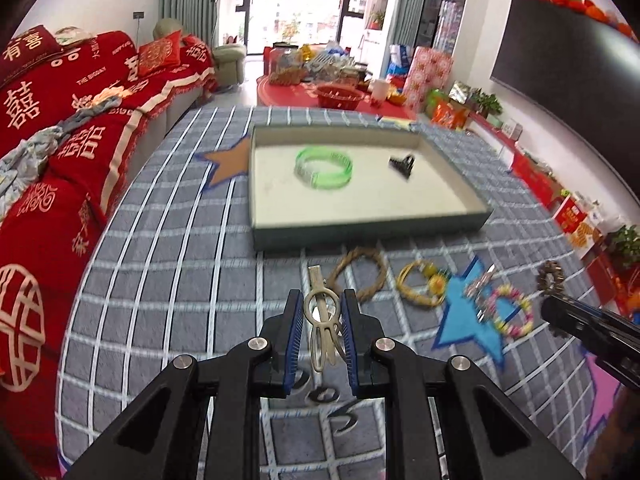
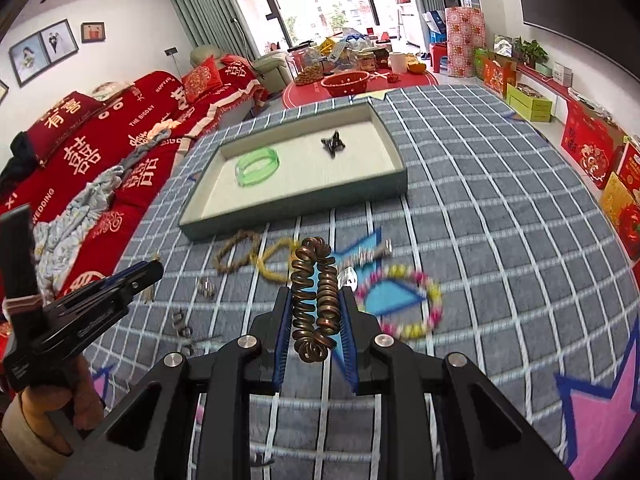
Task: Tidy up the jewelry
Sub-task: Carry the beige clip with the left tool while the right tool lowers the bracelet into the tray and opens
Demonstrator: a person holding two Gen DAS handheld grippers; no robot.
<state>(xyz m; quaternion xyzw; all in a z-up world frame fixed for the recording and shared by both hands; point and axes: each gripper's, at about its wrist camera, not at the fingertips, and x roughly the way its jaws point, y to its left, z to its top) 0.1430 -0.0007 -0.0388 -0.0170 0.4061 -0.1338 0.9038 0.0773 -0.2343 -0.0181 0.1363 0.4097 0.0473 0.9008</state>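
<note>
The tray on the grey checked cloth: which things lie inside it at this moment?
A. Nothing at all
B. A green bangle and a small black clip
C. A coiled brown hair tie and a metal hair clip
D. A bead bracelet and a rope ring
B: inside the tray lie only the green bangle and the small black clip; the other pieces lie outside it.

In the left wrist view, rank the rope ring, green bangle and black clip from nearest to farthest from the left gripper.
From the left gripper:
1. Rope ring, on the rug just ahead.
2. Green bangle, in the tray's left part.
3. Black clip, in the tray, right of the bangle.
</note>
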